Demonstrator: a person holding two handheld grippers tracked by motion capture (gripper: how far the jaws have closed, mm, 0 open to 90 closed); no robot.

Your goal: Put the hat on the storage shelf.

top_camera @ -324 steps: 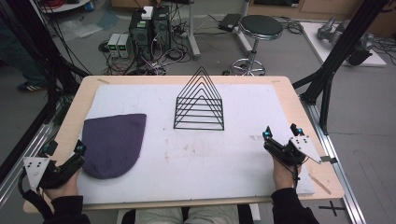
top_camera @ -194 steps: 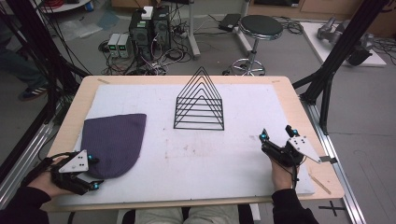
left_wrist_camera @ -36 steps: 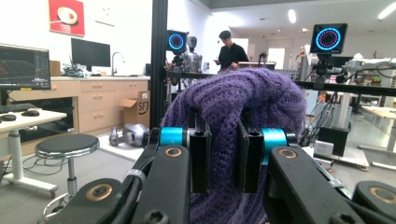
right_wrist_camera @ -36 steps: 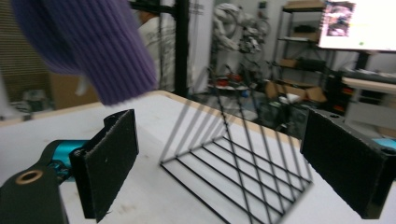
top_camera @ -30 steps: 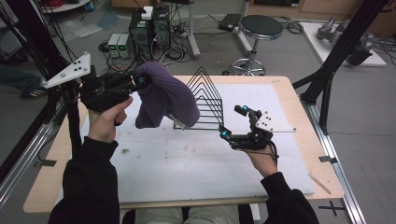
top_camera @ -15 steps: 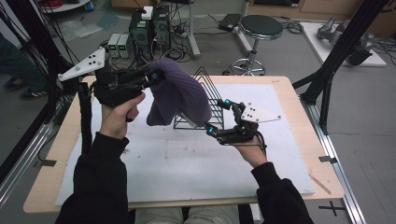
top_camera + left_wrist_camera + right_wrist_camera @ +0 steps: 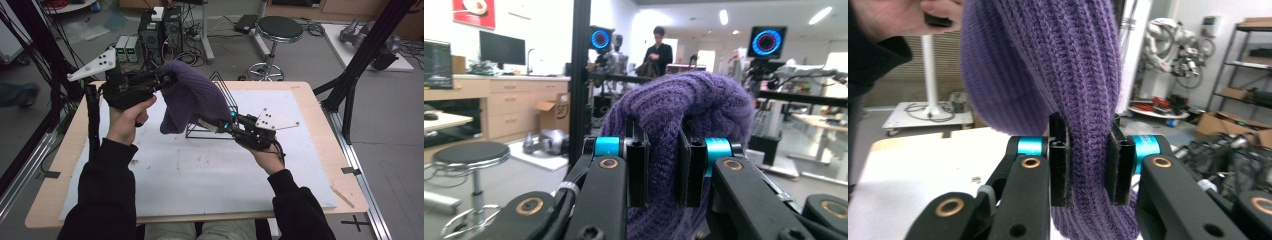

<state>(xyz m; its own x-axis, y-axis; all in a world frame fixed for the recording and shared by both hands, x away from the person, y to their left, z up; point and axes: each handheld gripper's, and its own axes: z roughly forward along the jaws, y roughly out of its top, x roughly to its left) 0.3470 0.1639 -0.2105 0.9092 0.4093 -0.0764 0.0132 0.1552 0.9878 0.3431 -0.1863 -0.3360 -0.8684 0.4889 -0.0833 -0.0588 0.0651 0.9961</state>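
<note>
We held the hat (image 7: 192,100) aloft over the rack (image 7: 227,107), left tool (image 7: 659,170) and right tool (image 7: 1087,165) both clamping knit; spreading the opening evenly should drape it best.

My left gripper (image 7: 167,80): black body, grey three-cornered plate at 10 o'clock. Right gripper (image 7: 227,125): same build. Jaws black, cyan collars, brass-ringed screws. Sleeves (image 7: 107,185) black.
</note>
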